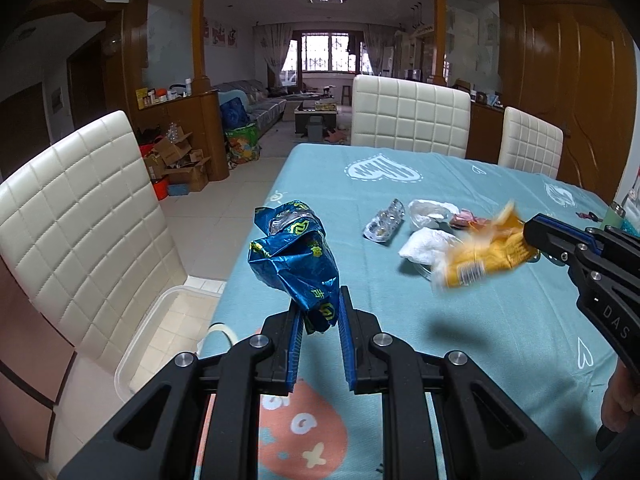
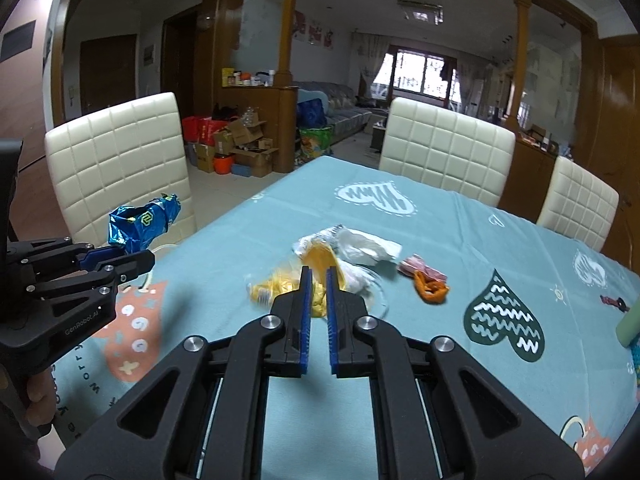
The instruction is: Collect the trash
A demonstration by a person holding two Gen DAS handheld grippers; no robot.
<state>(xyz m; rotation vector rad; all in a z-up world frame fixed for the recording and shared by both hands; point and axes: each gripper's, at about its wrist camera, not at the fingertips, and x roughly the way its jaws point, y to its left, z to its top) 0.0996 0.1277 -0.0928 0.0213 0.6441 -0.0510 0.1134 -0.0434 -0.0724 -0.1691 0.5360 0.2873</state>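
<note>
The left gripper (image 1: 318, 312) is clamped on a crumpled blue foil wrapper (image 1: 296, 256), held above the near left edge of the table (image 1: 500, 320). The right gripper (image 2: 318, 276) pinches a blurred yellow wrapper (image 1: 486, 254) over the teal cloth. Just beyond it lie a white tissue (image 1: 422, 246), a clear plastic blister (image 1: 384, 224), a pink scrap (image 2: 422, 268) and an orange peel (image 2: 430, 290). A clear bin (image 1: 160, 332) sits left of the table beside a cream chair (image 1: 80, 216).
</note>
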